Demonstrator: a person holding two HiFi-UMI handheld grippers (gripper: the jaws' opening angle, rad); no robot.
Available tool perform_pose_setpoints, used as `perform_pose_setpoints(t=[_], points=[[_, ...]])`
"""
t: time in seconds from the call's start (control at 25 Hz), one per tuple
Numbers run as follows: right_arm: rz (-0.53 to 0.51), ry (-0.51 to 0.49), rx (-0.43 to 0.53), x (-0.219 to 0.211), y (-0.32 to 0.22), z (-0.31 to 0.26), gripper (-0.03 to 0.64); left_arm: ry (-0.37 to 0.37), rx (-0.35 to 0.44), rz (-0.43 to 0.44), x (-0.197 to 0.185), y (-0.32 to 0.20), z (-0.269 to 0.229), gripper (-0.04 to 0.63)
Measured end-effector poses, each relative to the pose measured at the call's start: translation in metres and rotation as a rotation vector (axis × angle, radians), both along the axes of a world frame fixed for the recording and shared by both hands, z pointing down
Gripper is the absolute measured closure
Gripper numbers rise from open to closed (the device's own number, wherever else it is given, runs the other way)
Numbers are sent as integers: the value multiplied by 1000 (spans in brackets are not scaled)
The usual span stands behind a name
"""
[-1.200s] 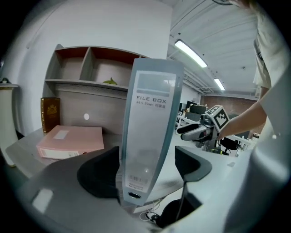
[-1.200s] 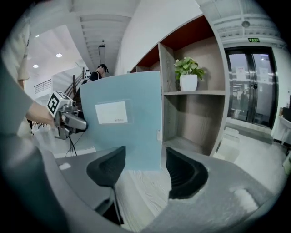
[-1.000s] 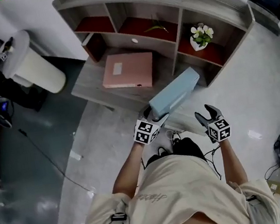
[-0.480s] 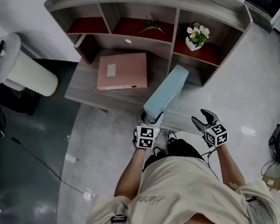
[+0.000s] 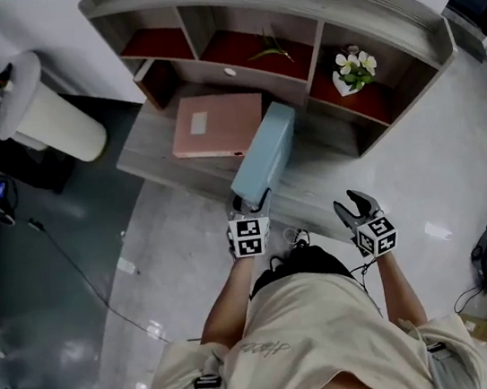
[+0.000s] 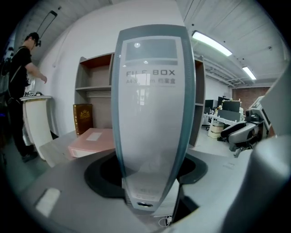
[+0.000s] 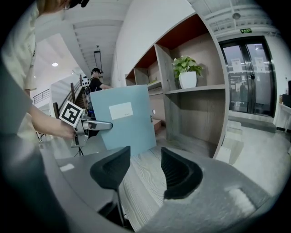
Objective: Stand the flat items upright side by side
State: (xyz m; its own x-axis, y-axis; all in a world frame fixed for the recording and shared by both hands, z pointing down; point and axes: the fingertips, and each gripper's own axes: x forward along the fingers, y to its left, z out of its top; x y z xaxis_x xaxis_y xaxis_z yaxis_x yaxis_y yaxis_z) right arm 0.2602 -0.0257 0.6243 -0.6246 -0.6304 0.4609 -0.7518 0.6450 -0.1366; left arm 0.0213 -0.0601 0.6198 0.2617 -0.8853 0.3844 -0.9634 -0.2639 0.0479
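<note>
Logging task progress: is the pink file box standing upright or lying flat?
Lying flat: the pink file box rests on its broad face on the desk, label patch facing up.

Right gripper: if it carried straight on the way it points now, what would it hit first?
Probably the wooden desk top, seen between the right gripper's empty jaws, which have just been closing a little. The blue file box is beyond, slightly left; depth is unclear, so it might come first.

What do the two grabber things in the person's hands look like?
The left gripper and right gripper each have two dark, curved jaws with ridged insides and a white cube printed with black square markers. The person wears a beige short-sleeved shirt.
</note>
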Motion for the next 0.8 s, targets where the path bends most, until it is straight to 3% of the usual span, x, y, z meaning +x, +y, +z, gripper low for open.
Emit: perform_pose_setpoints(t=[0.36, 0.8], points=[[-19, -27, -11, 2, -43, -1, 403, -1, -51, -60, 7, -55, -1, 278], [-20, -33, -25, 21, -81, 19, 403, -27, -62, -36, 37, -103, -5, 279]])
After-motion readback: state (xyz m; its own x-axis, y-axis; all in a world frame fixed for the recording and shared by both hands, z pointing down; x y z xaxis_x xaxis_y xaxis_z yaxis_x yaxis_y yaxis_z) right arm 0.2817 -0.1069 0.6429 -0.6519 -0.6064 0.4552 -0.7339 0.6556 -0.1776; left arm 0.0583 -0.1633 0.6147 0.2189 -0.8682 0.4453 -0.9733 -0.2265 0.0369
